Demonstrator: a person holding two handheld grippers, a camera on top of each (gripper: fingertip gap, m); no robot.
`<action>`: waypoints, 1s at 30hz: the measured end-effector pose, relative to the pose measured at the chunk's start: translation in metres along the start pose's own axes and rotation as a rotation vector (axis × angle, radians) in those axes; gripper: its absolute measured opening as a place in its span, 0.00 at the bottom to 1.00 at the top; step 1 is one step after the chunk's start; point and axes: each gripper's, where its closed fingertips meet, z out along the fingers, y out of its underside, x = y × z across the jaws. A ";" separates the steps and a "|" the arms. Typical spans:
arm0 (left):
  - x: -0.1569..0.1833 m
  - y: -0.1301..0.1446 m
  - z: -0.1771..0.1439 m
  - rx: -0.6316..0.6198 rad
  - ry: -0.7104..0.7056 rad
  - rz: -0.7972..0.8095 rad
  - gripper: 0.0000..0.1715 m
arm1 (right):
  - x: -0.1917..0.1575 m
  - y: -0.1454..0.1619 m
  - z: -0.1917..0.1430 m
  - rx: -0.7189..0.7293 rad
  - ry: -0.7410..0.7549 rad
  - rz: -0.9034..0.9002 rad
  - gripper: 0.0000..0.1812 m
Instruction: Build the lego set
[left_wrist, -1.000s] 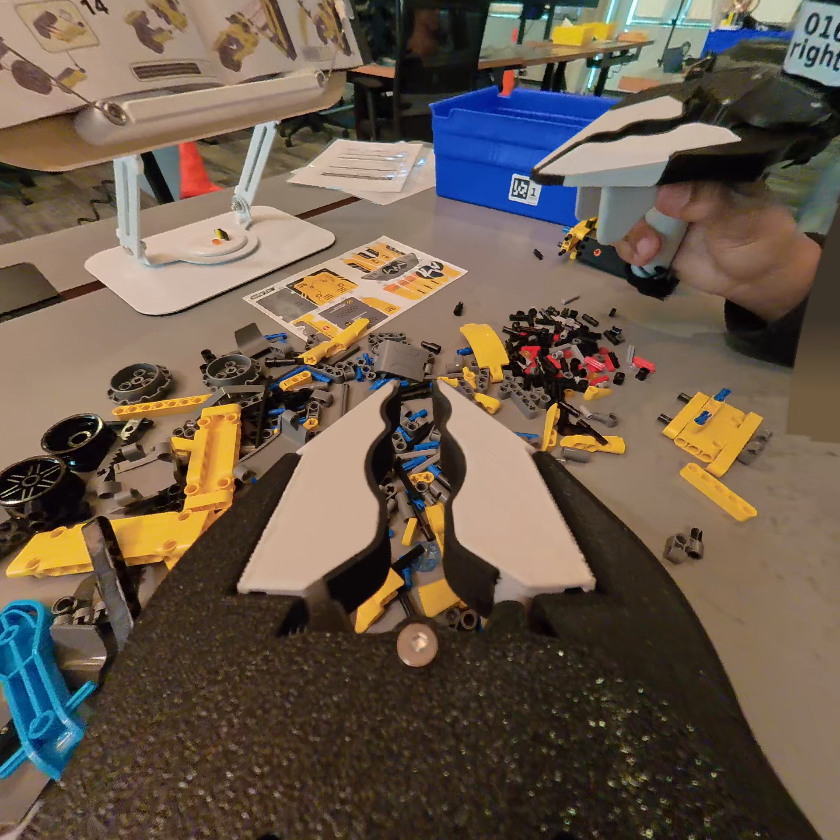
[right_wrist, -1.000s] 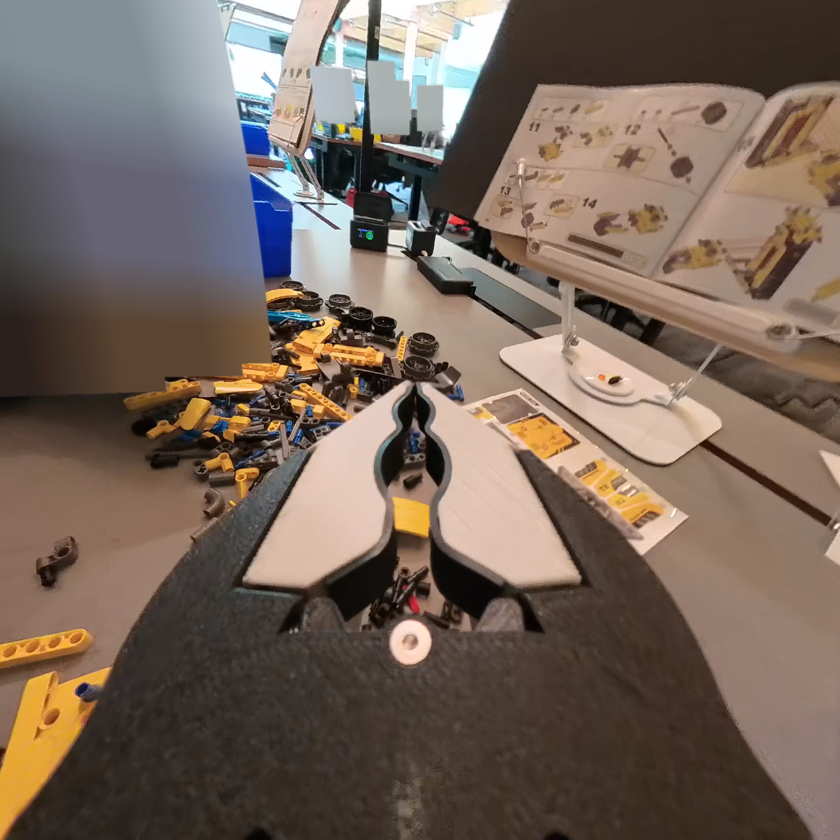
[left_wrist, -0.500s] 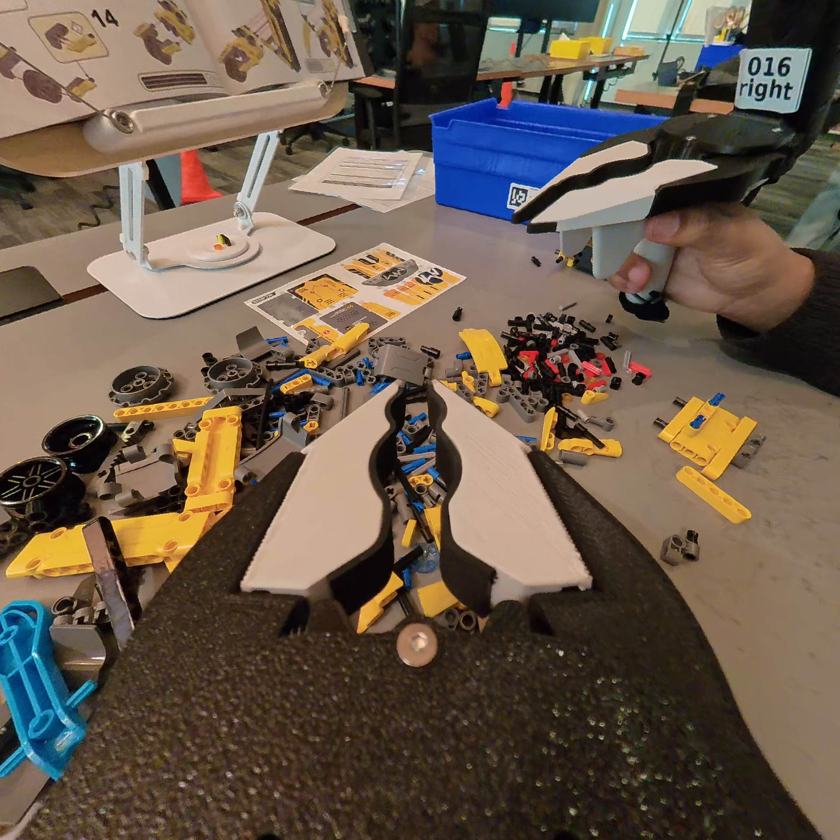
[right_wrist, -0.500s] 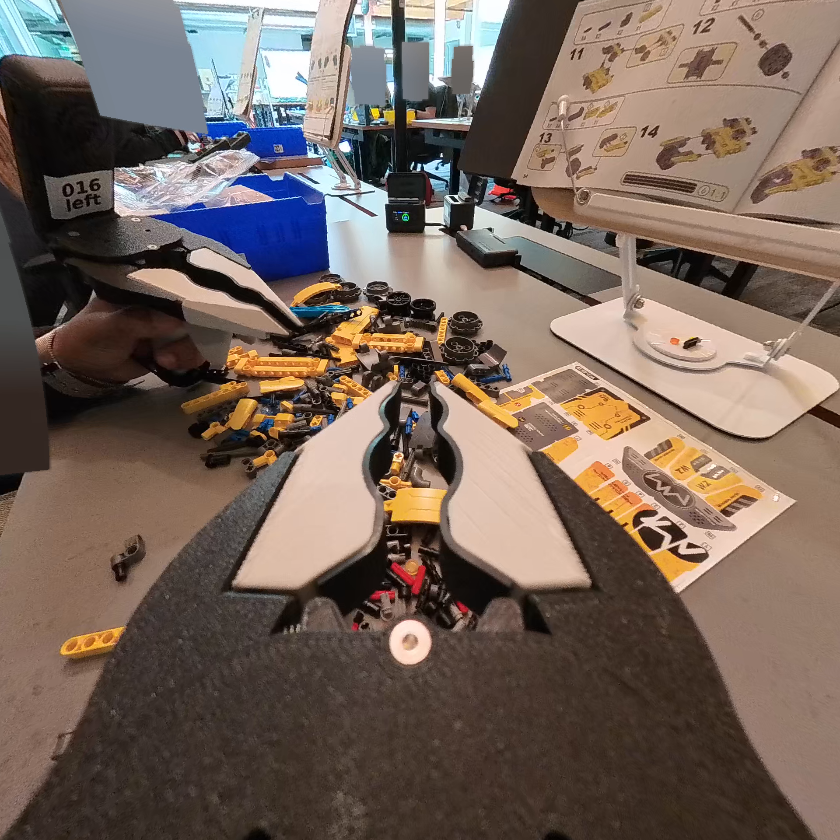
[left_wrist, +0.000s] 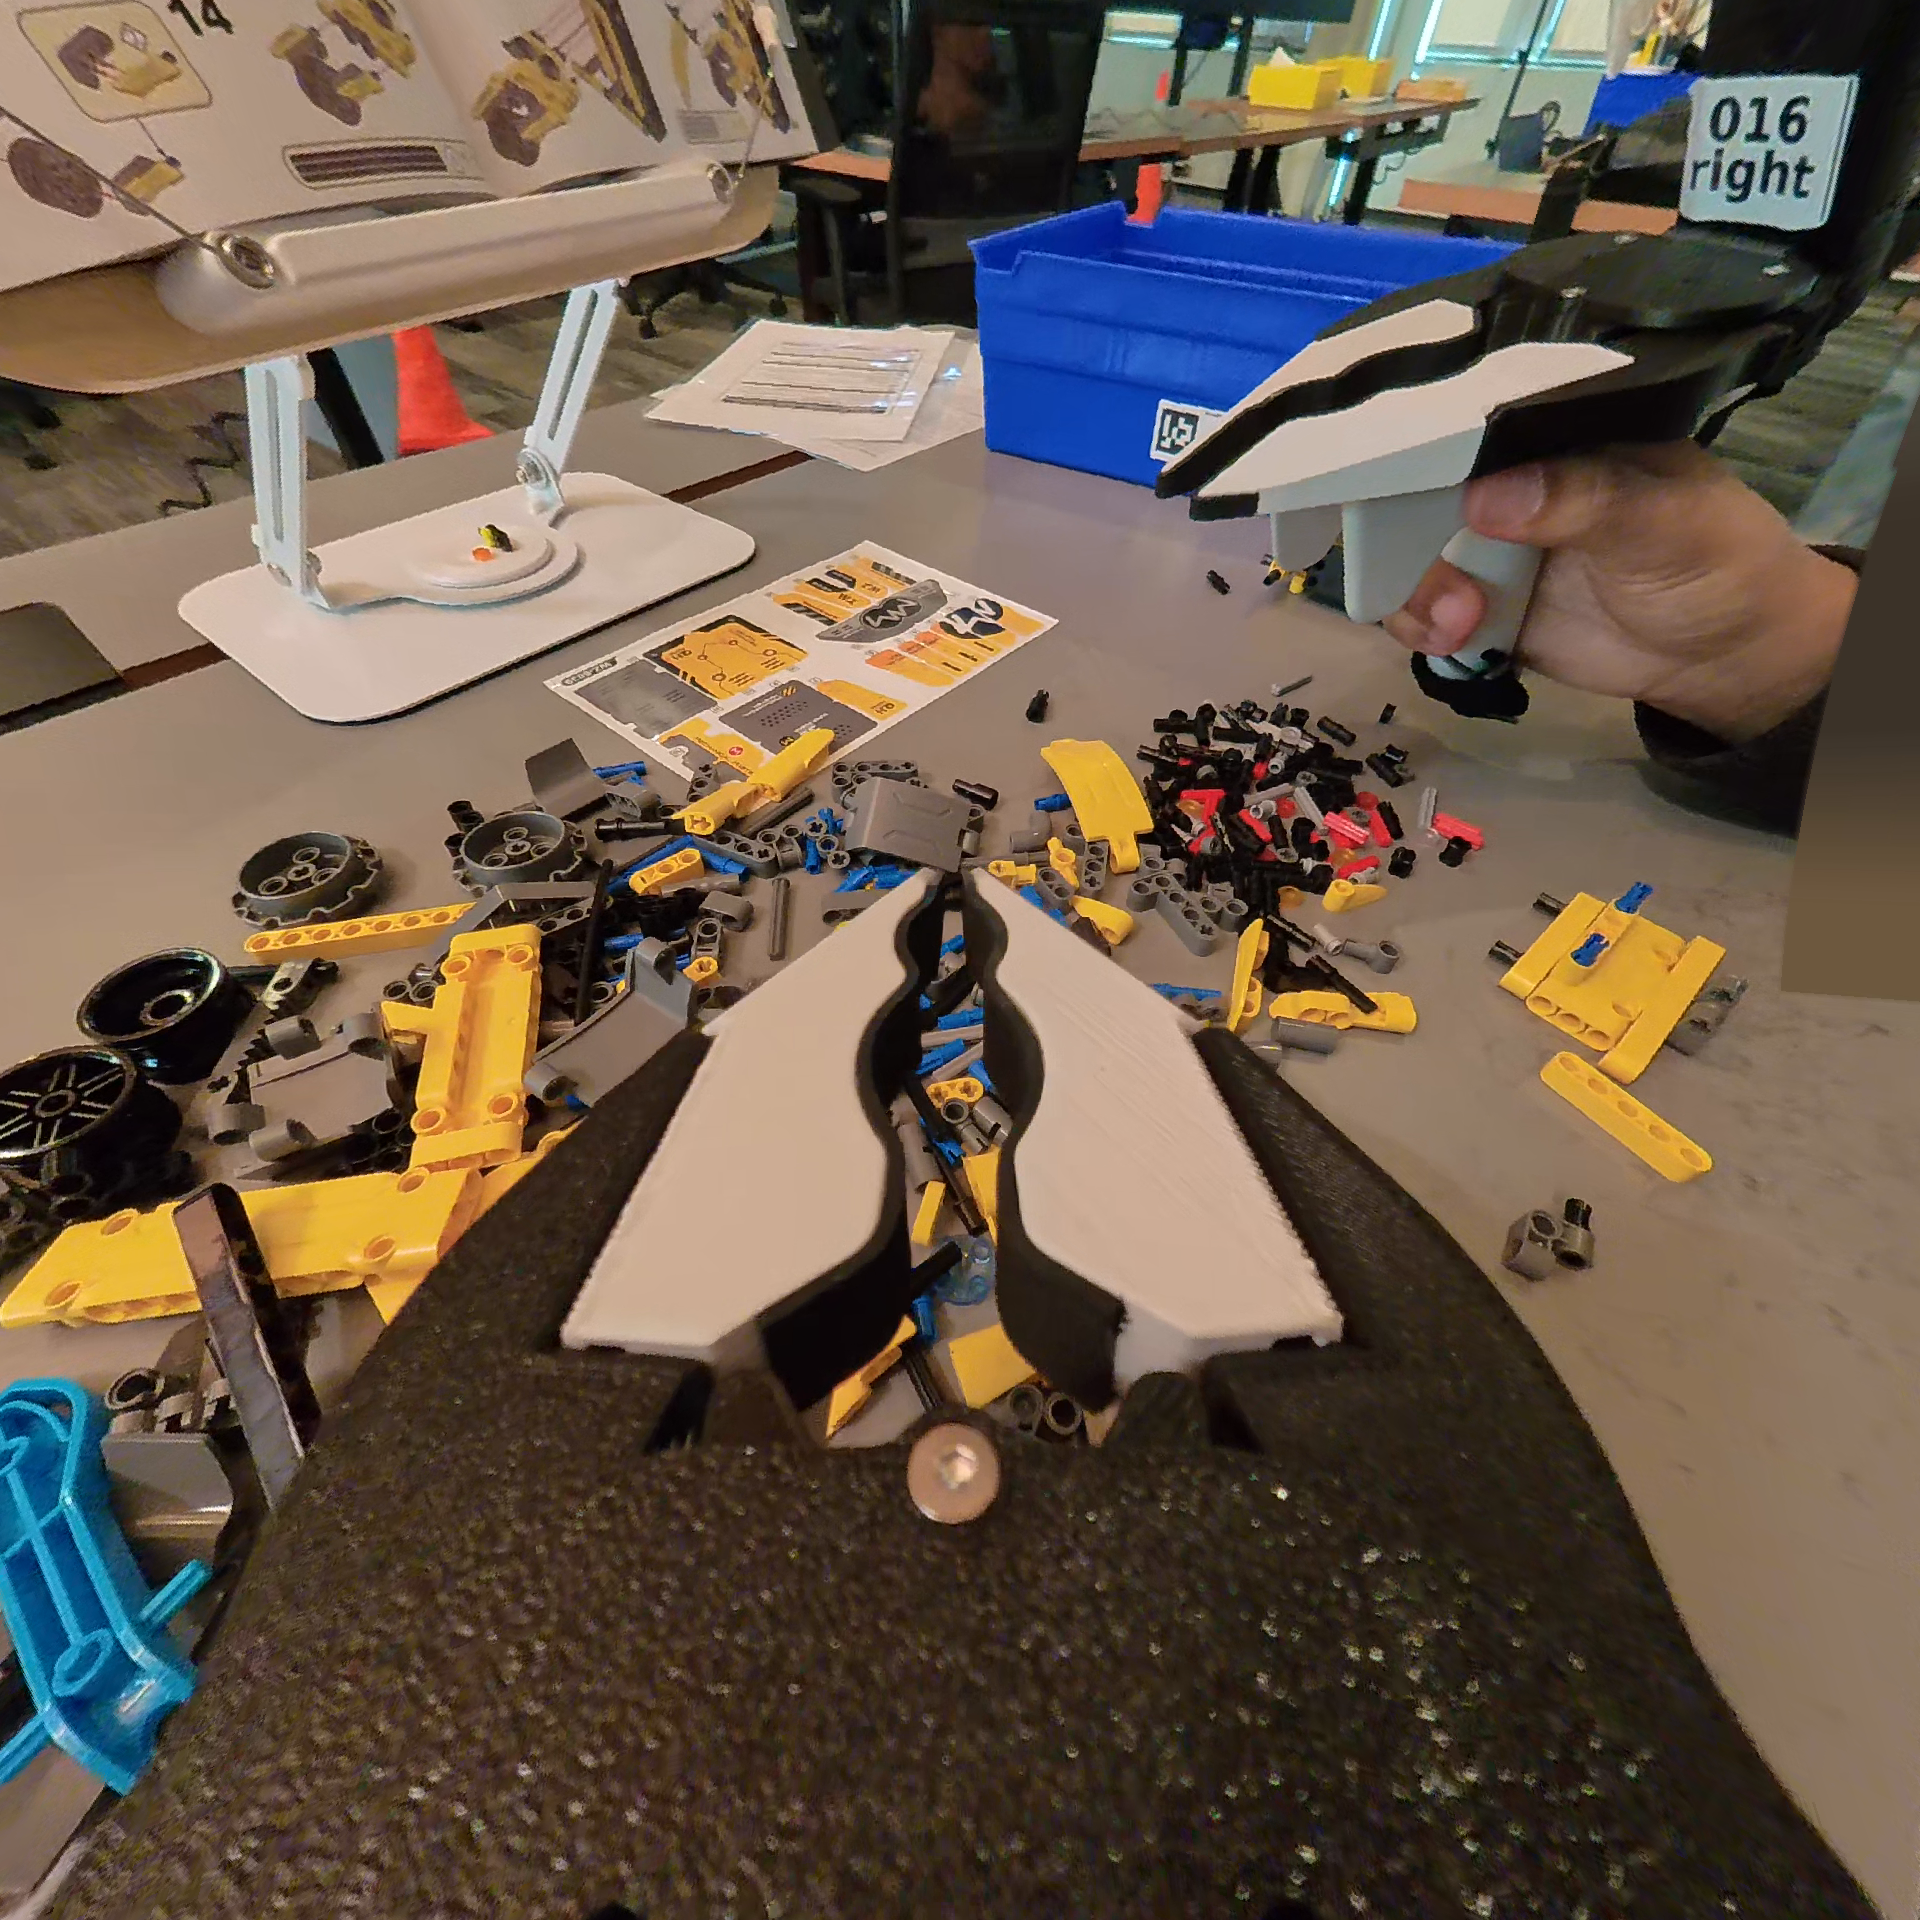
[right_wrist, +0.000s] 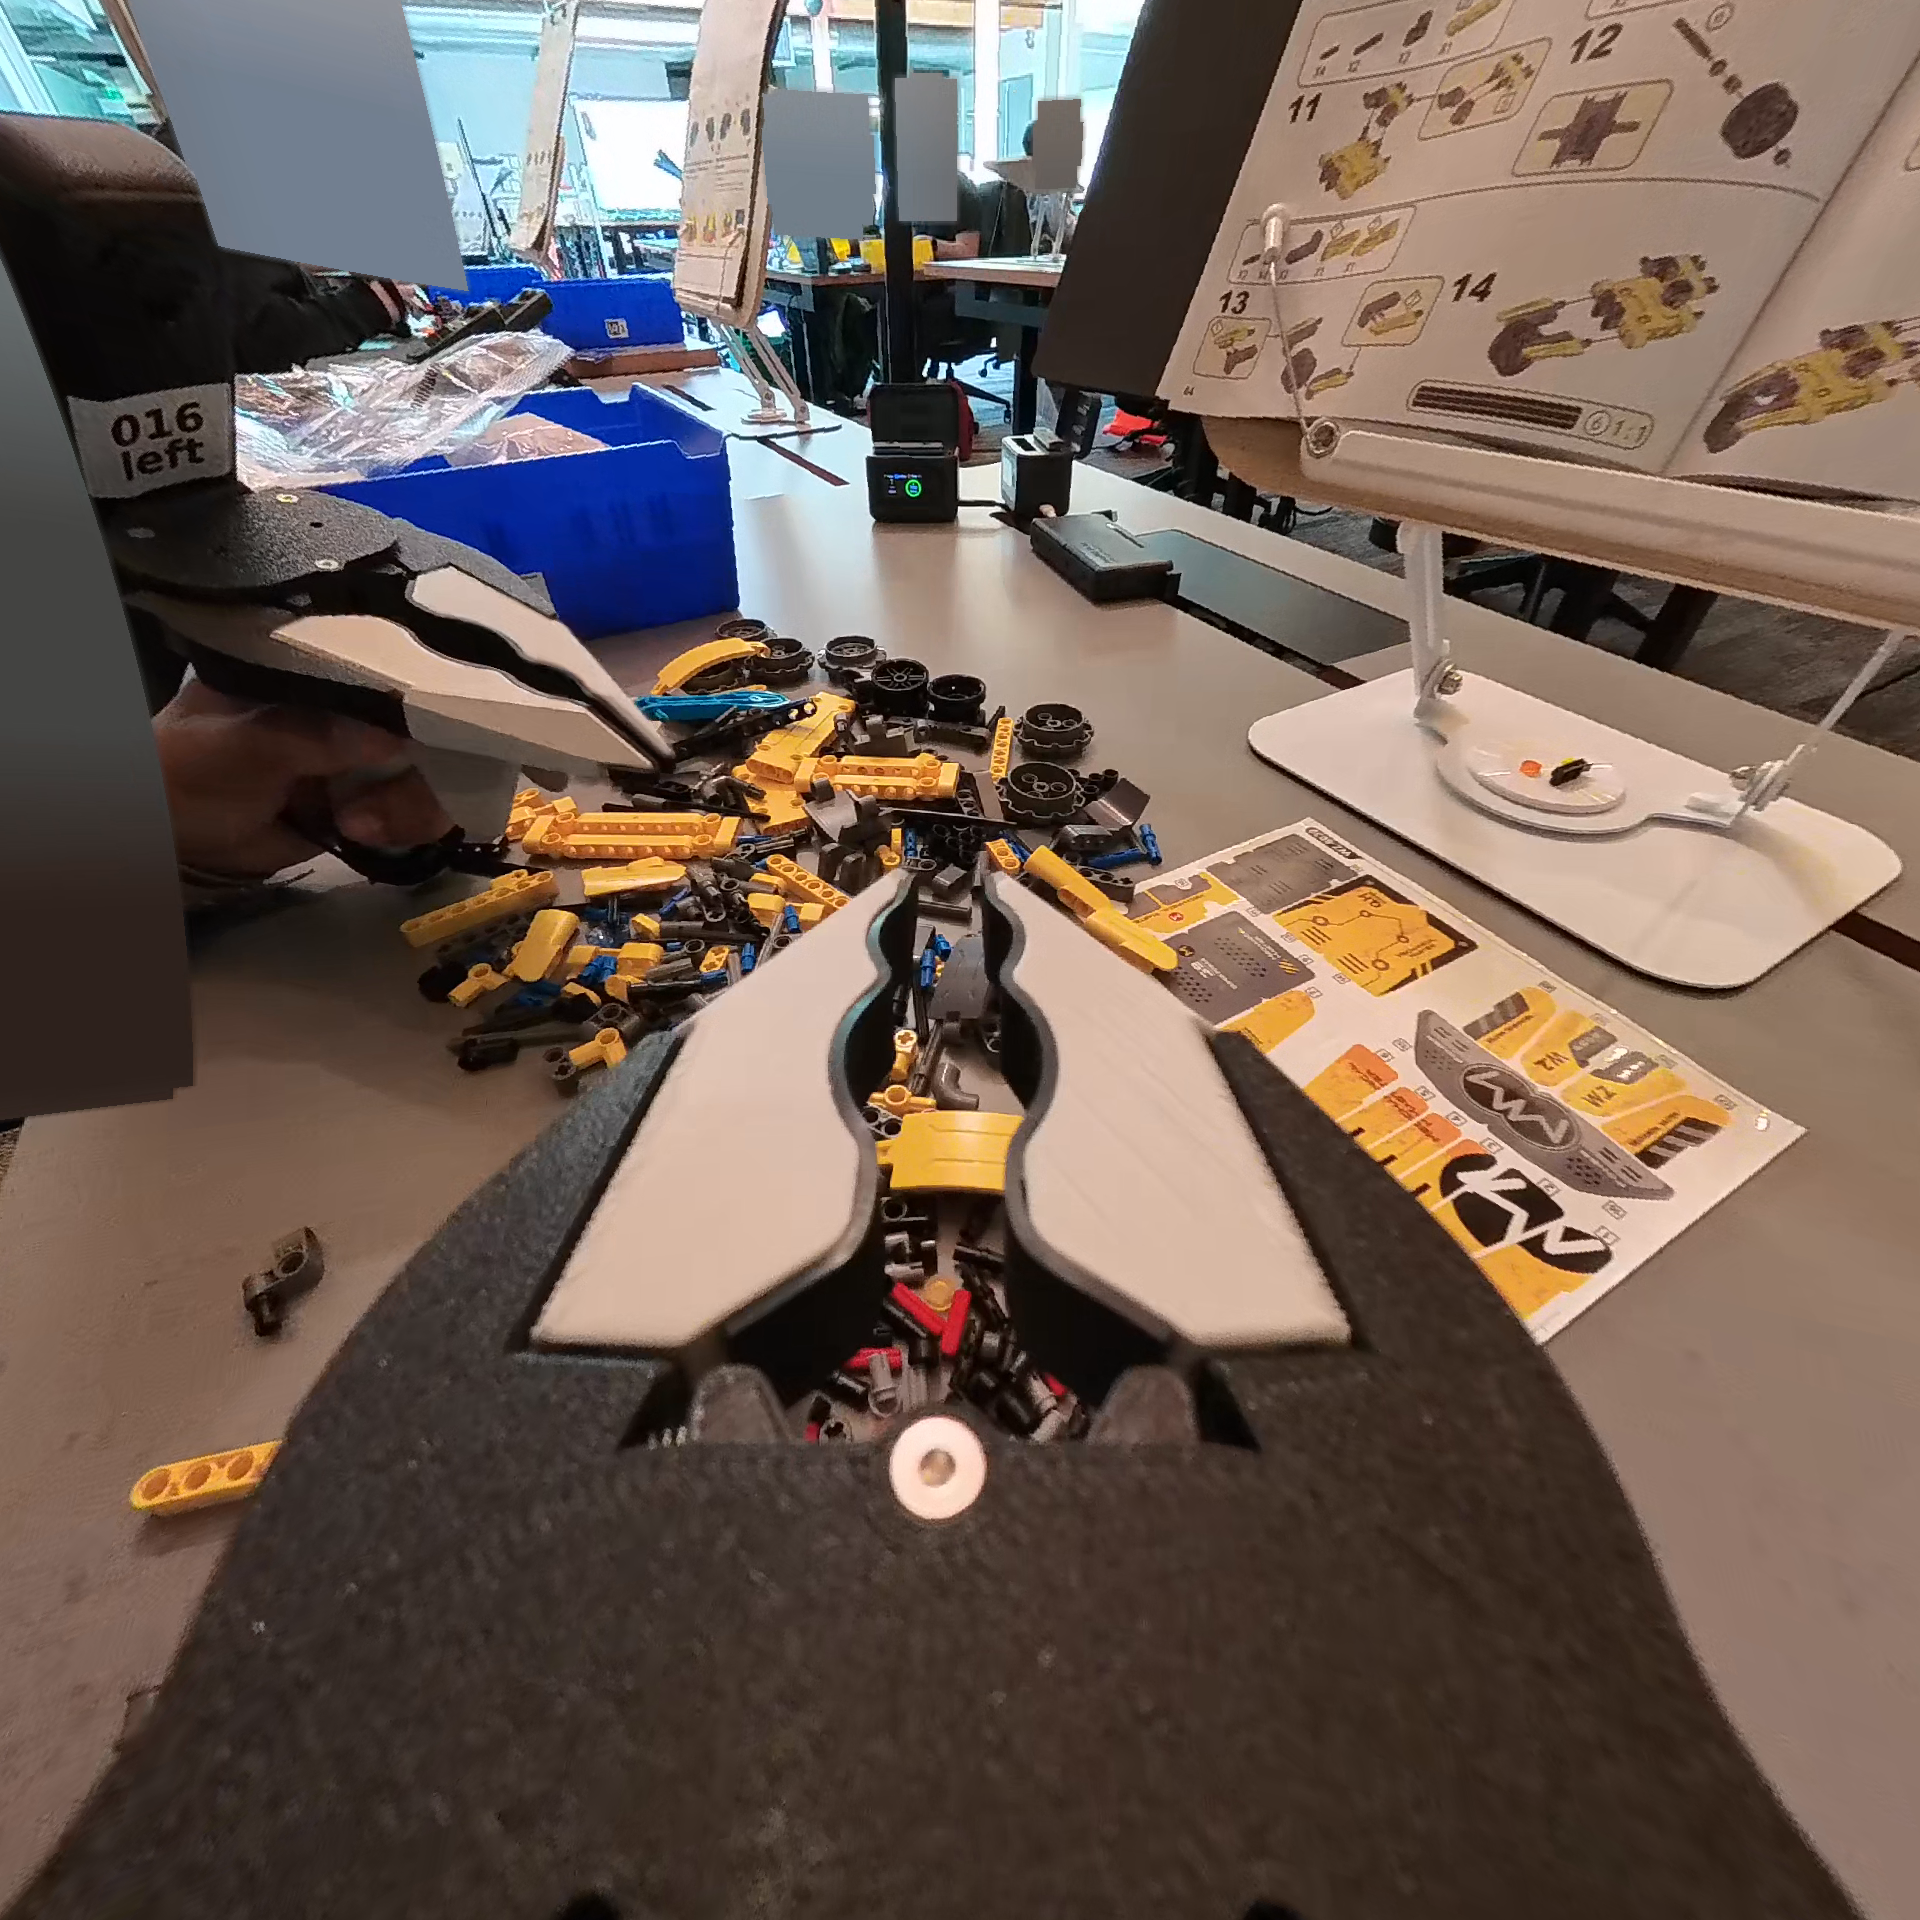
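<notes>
A heap of loose building-toy pieces (left_wrist: 727, 914), yellow, black, grey, blue and red, lies on the grey table (left_wrist: 1662, 1455). My left gripper (left_wrist: 958, 883) hovers over the middle of the heap, almost closed with a thin slit at the tips, holding nothing. It also shows in the right wrist view (right_wrist: 660, 758), held by a hand. My right gripper (right_wrist: 945, 883) hovers over the heap's other side, open a little and empty, with a yellow curved panel (right_wrist: 951, 1148) below its fingers. It shows in the left wrist view (left_wrist: 1179, 497) above the red and black pins (left_wrist: 1288, 810).
An open instruction book (right_wrist: 1558, 208) rests on a white stand (left_wrist: 468, 592). A sticker sheet (left_wrist: 800, 665) lies by the heap. A blue bin (left_wrist: 1143, 312) stands behind. Black wheels (left_wrist: 156, 1003), a yellow subassembly (left_wrist: 1605, 971), a yellow beam (left_wrist: 1626, 1117) and a grey connector (left_wrist: 1548, 1236) lie apart. One gripper's finger ends stand about 12 centimetres off the other's. The left tips stand about 15 centimetres off the grey connector (left_wrist: 1548, 1236). It turns up in the right wrist view (right_wrist: 285, 1265) as well.
My left gripper's fingers have narrowed to a slit. My right gripper opened slightly from shut and swung left and down over the heap.
</notes>
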 end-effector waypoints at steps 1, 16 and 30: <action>0.000 0.000 0.000 -0.003 -0.001 0.004 0.01 | 0.000 0.000 0.000 -0.001 0.000 -0.002 0.06; 0.001 0.002 0.001 -0.011 -0.007 0.020 0.00 | -0.003 0.006 0.003 -0.033 -0.014 -0.001 0.06; -0.001 0.003 0.001 -0.015 -0.013 0.016 0.00 | -0.005 0.009 0.004 -0.050 -0.016 -0.012 0.06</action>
